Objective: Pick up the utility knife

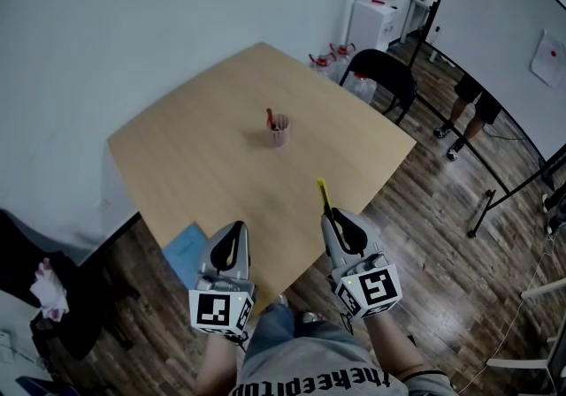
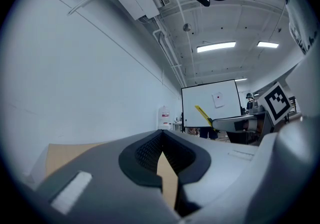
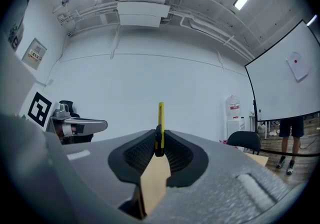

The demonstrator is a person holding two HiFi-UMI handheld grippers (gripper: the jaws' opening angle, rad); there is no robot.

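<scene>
The utility knife (image 1: 323, 194) is off the bench (image 1: 212, 164), pinched by its dark end in the right tongs (image 1: 333, 219), whose jaws are closed on it. Its yellow body sticks out past the tips toward 12 o'clock, over the bench's near corner. In the right gripper view the knife (image 3: 160, 115) stands upright and thin between the ribbed pads of the right tongs (image 3: 160, 140), with the pale wall behind. The left tongs (image 1: 233, 231) hang level at about 9 o'clock from the right pair. Their tips are brought together on nothing, and in the left gripper view (image 2: 161, 138) only a sliver of bench shows below where they meet (the yellow knife (image 2: 202, 113) can be seen off at 2 o'clock there). Mid-bench sits a small cup (image 1: 280, 132) with something red (image 1: 270, 118) poking out of it, at roughly 11 o'clock from the knife and well apart. A black chair (image 1: 382, 76) stands off the bench's far corner at 2 o'clock, with a whiteboard (image 1: 504, 41) beyond it and a person's legs (image 1: 467, 116) beside its frame.
</scene>
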